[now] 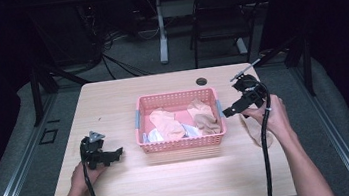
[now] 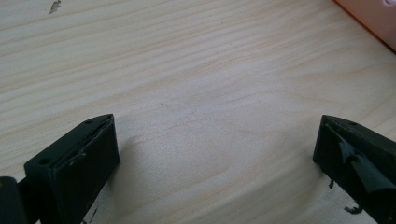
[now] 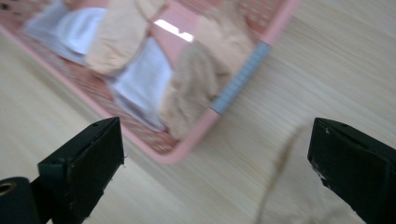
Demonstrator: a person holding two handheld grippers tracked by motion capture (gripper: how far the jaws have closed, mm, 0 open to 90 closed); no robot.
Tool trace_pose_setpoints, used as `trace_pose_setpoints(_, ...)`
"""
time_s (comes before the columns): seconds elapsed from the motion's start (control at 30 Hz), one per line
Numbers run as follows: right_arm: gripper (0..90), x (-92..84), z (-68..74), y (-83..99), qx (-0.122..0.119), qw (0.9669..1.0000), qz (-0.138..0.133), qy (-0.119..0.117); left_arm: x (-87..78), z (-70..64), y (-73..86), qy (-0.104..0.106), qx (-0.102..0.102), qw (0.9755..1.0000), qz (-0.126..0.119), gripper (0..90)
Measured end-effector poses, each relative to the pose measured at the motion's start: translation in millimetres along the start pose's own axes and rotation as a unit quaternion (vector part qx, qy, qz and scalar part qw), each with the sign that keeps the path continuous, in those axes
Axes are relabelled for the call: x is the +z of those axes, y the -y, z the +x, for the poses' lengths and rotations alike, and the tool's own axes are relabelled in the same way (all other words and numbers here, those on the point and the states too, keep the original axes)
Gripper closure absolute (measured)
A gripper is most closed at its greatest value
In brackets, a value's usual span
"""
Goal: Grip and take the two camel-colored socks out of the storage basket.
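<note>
Right gripper view: right hand-held gripper (image 3: 215, 154) jaws wide apart, empty, above stocking (image 3: 289, 196).

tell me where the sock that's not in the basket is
In the high view the loose sock lies flat on the table, just right of the pink basket, below the right gripper.

A pink basket (image 1: 180, 121) is sitting mid-table (image 1: 124, 195), holding beige stockings (image 1: 166, 124) and white cloth. The right gripper (image 1: 228, 112) is hovering just beside the basket's right wall, jaws apart and empty, above a stocking lying flat (image 1: 253, 131). The left gripper (image 1: 117, 153) is resting near left, well apart.
</note>
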State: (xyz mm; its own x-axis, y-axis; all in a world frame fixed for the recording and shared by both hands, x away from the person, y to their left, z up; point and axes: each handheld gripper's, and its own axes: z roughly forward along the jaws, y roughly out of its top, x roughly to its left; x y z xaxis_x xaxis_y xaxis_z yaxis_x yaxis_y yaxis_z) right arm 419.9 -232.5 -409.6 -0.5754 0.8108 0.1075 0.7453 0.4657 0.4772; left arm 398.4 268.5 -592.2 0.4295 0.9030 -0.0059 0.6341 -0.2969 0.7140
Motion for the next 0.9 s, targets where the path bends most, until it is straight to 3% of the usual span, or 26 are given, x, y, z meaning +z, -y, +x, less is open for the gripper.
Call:
trace_pose_setpoints(0.07, 9.9, 0.8, 9.0, -6.8, -0.017, 0.9993, -0.011, -0.030, 0.0, 0.0, 0.0, 0.000, 0.000, 1.0000, 0.000, 0.0)
trace_pose_setpoints(0.1, 10.3, 2.0, 13.8, -10.8, -0.024, 0.9991, -0.011, -0.033, 0.0, 0.0, 0.0, 0.000, 0.000, 1.0000, 0.000, 0.0)
trace_pose_setpoints(0.43, 22.8, 35.6, 47.8, -39.7, -0.087, 0.9954, 0.008, -0.040, 0.0, 0.0, 0.0, 0.000, 0.000, 1.0000, 0.000, 0.0)
trace_pose_setpoints(0.7, 30.0, 71.7, 49.5, -43.9, -0.077, 0.9955, 0.041, -0.038, 0.1, 0.1, 0.0, 0.000, 0.000, 1.0000, 0.000, 0.0)
trace_pose_setpoints(0.9, 33.7, 96.5, 49.0, -42.3, -0.075, 0.9937, 0.082, -0.015, 0.1, 0.2, -0.1, 0.001, 0.000, 1.0000, 0.000, 0.0)
